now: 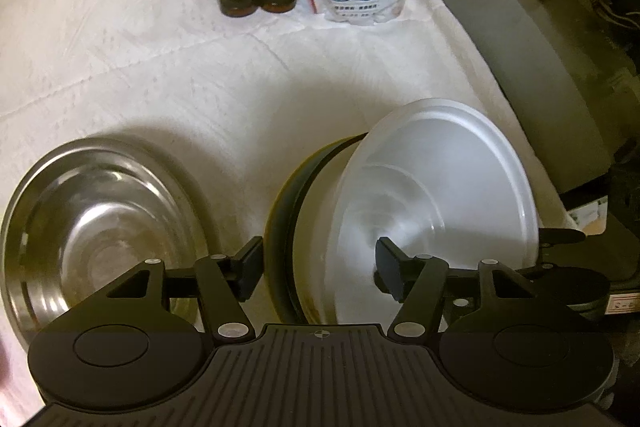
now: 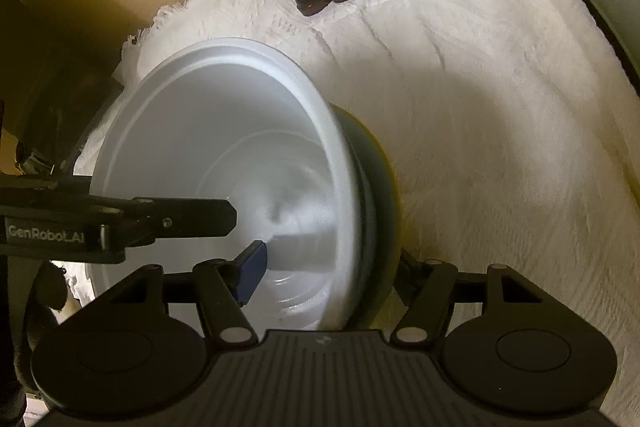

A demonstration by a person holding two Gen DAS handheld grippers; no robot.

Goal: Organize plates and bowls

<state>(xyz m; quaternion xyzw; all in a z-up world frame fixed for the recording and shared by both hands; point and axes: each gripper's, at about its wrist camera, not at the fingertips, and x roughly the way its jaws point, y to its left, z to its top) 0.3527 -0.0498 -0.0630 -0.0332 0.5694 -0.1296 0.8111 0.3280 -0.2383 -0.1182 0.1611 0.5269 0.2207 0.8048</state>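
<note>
While our right gripper point(image 2: 320, 263) straddled the tilted white bowl's point(image 2: 224, 147) rim over the dark bowl point(image 2: 380, 187) and our left gripper point(image 1: 320, 269) gaped wide, we feared a slip onto the white cloth point(image 2: 500, 107).

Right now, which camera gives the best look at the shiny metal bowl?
The left wrist view: the metal bowl lies almost whole on the white cloth, beside the white bowl. The right wrist view shows nothing of it, only the white bowl.

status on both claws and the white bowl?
Left claw open, straddling the dark bowl's rim. Right claw open across the white bowl's wall. White bowl tilted, nested in the dark bowl. Steel bowl apart, left.
</note>
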